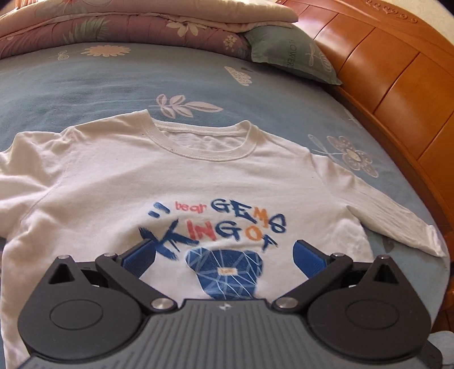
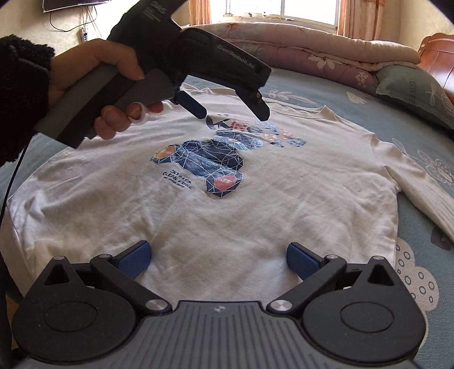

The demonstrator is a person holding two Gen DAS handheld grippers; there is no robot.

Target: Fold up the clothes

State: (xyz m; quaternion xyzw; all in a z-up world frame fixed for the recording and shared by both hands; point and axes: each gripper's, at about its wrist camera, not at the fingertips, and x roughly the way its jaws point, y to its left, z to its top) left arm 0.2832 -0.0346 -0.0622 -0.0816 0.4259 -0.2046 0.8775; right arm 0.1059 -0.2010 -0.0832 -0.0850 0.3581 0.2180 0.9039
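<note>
A white long-sleeved shirt [image 1: 119,181] with a blue bear print lies flat, front up, on the bed, collar toward the pillows. My left gripper [image 1: 224,255] hovers open over the chest print with nothing between its fingers. The right wrist view shows the same shirt [image 2: 255,215] from the hem side, one sleeve [image 2: 425,193] stretched out to the right. My right gripper [image 2: 218,257] is open above the lower part of the shirt, holding nothing. Higher in that view a hand [image 2: 93,73] holds the left gripper [image 2: 232,112], open above the print.
The bed has a blue floral sheet [image 1: 85,82]. Folded quilts [image 1: 142,25] and a green pillow [image 1: 292,54] lie at its head. A wooden headboard [image 1: 397,73] runs along the right side. A window [image 2: 283,8] stands beyond the quilts.
</note>
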